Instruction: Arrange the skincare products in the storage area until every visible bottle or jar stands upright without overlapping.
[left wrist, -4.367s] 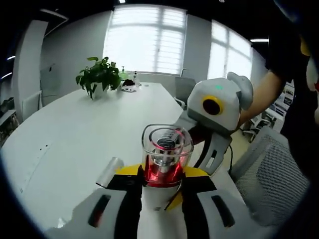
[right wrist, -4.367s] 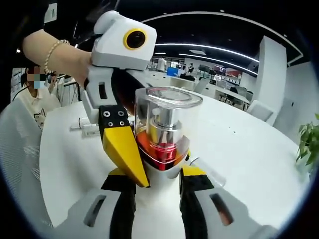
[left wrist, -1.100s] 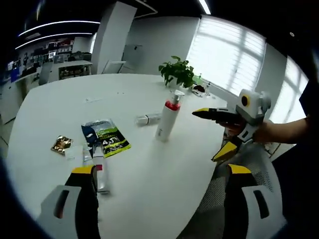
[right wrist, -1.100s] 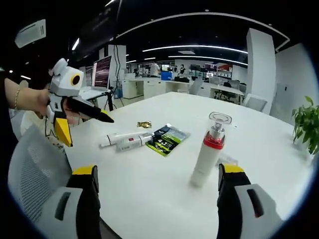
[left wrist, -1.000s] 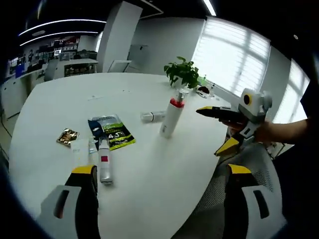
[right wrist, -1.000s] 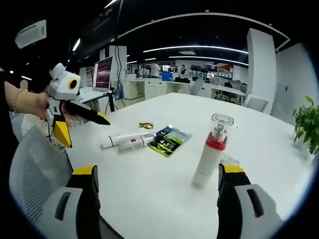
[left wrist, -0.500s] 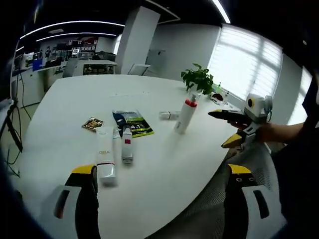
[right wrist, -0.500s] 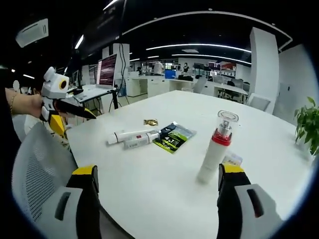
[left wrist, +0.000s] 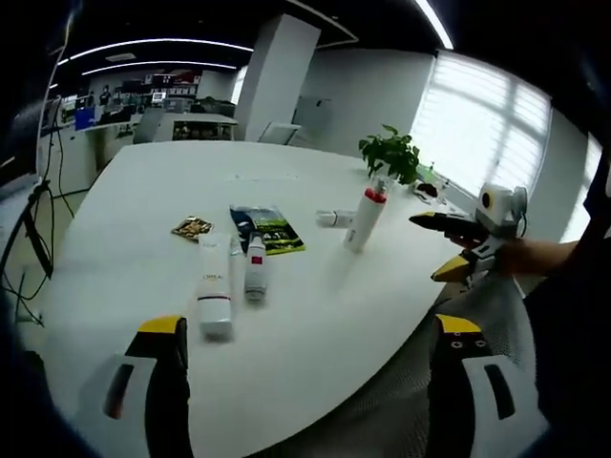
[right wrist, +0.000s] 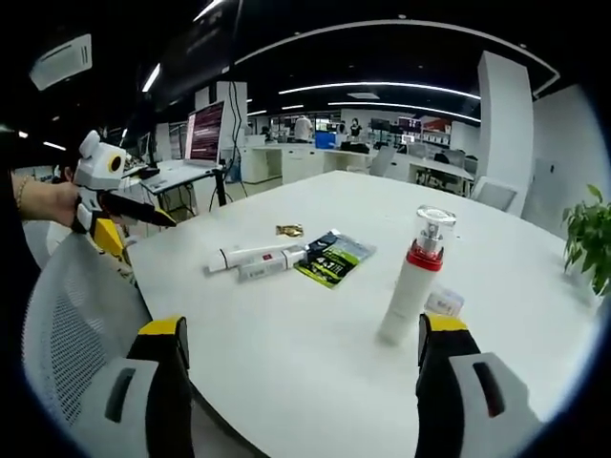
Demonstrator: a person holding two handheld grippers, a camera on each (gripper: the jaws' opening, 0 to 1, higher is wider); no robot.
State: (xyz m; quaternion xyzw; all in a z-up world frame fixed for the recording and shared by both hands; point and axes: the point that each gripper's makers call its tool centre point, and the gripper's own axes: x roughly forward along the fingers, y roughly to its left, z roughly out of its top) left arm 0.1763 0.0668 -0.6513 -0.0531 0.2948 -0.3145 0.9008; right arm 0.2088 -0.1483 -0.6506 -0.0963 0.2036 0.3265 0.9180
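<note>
A white pump bottle with a red collar and clear cap stands upright on the white table. Two white tubes lie side by side, the smaller tube touching a flat green sachet. A small white container lies just behind the pump bottle. My left gripper is open and holds nothing, off the table's edge. My right gripper is open too, back from the table.
A small gold packet lies beside the sachet. A potted plant stands at the far end of the table. A mesh chair back is close under the grippers. Desks fill the room behind.
Earlier both grippers were closed in around the pump bottle; it now stands alone. Over the last second both views have drawn back from the table, and the items lie unmoved.
</note>
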